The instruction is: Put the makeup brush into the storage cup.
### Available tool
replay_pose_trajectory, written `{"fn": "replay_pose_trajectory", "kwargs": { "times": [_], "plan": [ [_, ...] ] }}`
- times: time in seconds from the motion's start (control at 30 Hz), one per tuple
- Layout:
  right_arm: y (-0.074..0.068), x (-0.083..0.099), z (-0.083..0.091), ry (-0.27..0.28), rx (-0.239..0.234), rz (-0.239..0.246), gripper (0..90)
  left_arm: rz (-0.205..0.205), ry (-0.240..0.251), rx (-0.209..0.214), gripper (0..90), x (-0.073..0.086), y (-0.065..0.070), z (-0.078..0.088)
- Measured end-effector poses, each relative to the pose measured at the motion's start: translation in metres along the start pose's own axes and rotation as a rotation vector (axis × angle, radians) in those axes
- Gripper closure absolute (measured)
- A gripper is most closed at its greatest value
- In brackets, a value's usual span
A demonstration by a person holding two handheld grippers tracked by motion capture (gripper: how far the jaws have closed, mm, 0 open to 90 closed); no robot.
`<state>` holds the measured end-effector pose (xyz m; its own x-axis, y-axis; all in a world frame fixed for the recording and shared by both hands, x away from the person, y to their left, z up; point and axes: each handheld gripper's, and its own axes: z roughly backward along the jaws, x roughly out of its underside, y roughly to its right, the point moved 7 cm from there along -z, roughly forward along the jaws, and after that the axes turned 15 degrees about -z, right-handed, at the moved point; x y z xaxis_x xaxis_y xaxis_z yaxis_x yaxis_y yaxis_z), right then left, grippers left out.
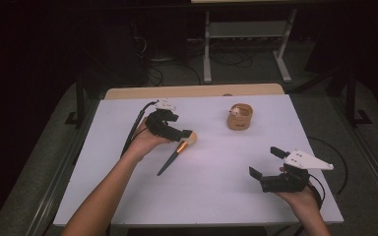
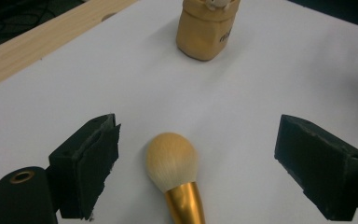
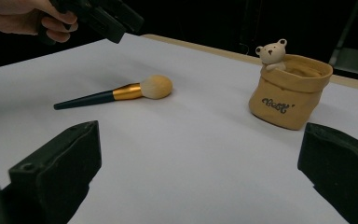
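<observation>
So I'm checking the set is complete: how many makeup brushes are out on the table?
1. The makeup brush lies flat on the white table, under the open left hand-held gripper. The pouch may hide more.

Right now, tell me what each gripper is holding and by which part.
Nothing is held. The left gripper is open, its fingers either side of the makeup brush lying on the table, not touching it. The right gripper is open and empty.
</observation>
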<state>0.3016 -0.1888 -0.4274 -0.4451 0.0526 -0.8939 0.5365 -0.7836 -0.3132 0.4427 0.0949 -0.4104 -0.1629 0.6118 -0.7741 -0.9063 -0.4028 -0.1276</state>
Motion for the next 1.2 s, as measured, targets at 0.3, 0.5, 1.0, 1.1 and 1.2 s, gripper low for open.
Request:
{"fn": "replay_pose_trajectory", "kwargs": {
  "times": [0.3, 0.5, 1.0, 1.1, 1.2],
  "plan": [
    [0.0, 0.0, 0.0, 0.0, -0.001, 0.001, 0.0, 0.002, -0.064, 0.023, 12.9, 0.002, 0.003, -0.004],
    [0.001, 0.0, 0.0, 0.001, 0.0, 0.002, 0.0, 0.007, -0.135, 0.044, 13.2, 0.007, 0.004, -0.008],
    [-0.001, 0.001, 0.0, -0.001, -0.004, -0.002, 0.0, 0.021, -0.28, 0.067, 14.1, 0.014, 0.002, -0.016],
    [-0.001, 0.001, 0.0, 0.001, -0.003, -0.002, 0.0, 0.044, -0.288, 0.071, 14.1, 0.014, 0.002, -0.019],
    [0.0, 0.001, 0.0, 0.001, -0.001, -0.001, 0.0, 0.049, -0.303, 0.081, 14.6, 0.013, 0.002, -0.021]
  ]
}}
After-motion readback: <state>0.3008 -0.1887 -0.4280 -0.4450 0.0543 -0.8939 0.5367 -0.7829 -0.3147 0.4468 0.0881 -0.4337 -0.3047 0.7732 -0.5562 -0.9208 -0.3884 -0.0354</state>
